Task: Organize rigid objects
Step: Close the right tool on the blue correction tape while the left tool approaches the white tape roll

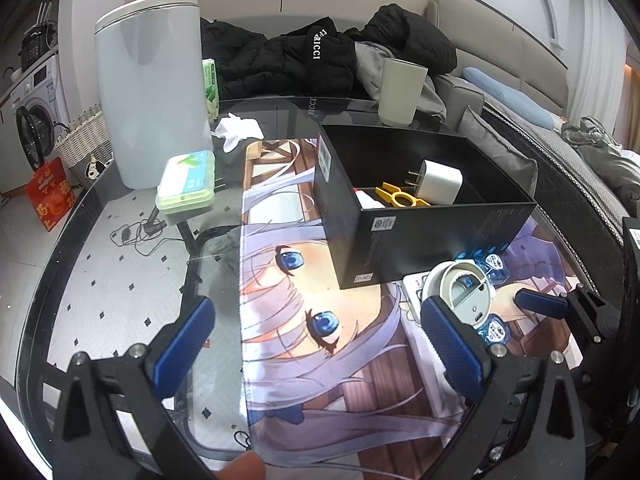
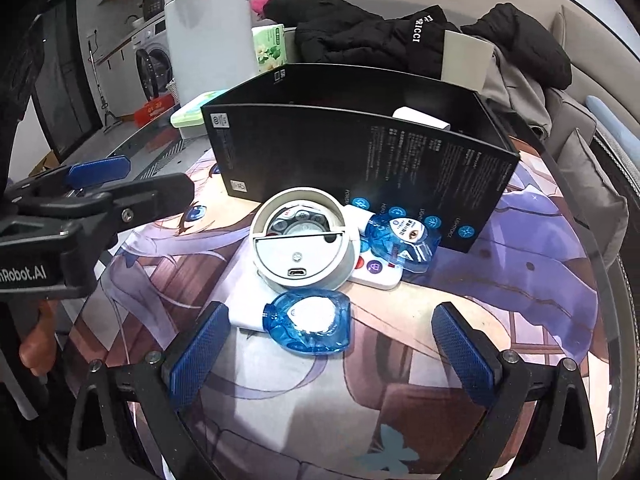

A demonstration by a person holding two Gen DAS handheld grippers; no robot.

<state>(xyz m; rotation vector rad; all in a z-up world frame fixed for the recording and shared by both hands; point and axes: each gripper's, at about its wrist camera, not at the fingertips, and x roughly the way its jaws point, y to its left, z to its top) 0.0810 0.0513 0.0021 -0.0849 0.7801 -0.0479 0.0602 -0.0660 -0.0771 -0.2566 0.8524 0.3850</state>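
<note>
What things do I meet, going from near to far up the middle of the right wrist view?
Near blue translucent plastic case → round white device with a USB port → open black cardboard box → black padded jacket with white lettering.

Tall white lidded bin (image 1: pixel 150 88) stood at the far left of the glass table (image 1: pixel 132 264). Green-lidded plastic case (image 1: pixel 187 182) lay just in front of it, green tissue pack (image 1: pixel 211 89) behind. Crumpled white tissue (image 1: pixel 238 130) sat on the glass near the printed mat's (image 1: pixel 320 360) far edge. Pale mug (image 1: pixel 401 92) stood at the table's far side. Black jacket (image 1: pixel 320 56) lay piled on the sofa behind, over something grey, possibly a hoodie. Washing machine (image 1: pixel 34 112), wicker basket (image 1: pixel 86 144) and red bag (image 1: pixel 48 194) were on the floor at left.
</note>
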